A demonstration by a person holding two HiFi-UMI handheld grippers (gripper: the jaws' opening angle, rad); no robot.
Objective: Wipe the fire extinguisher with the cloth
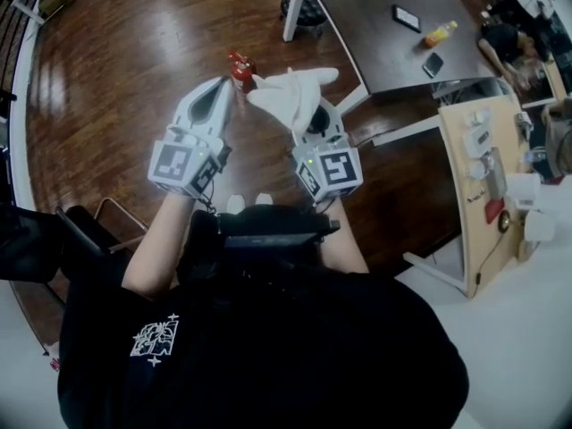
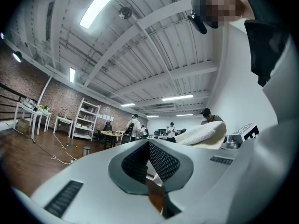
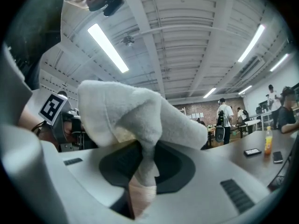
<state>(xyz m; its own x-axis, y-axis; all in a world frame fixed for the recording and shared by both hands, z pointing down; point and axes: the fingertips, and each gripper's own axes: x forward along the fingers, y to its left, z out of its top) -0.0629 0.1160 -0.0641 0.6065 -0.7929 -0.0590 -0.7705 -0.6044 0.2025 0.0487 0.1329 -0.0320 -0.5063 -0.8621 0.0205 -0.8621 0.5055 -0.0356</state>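
Note:
A small red fire extinguisher (image 1: 241, 68) stands on the wooden floor, far below and just past both grippers. Both are held up in front of the person's chest and tilted upward, so the gripper views show ceiling and room. My right gripper (image 1: 307, 113) is shut on a white cloth (image 1: 290, 95), which bunches over its jaws. In the right gripper view the cloth (image 3: 135, 108) hides most of the right gripper (image 3: 142, 150). My left gripper (image 1: 222, 88) sits beside it, its jaws together with nothing between them. In its own view the left gripper (image 2: 148, 146) is shut, with the cloth (image 2: 203, 133) to its right.
A dark table (image 1: 384, 56) at the back right carries phones and an orange bottle (image 1: 440, 34). A black stool (image 1: 304, 9) stands by its leg. A light wooden bench (image 1: 474, 177) is at the right, a black chair (image 1: 54, 239) at the left. Several people stand far off.

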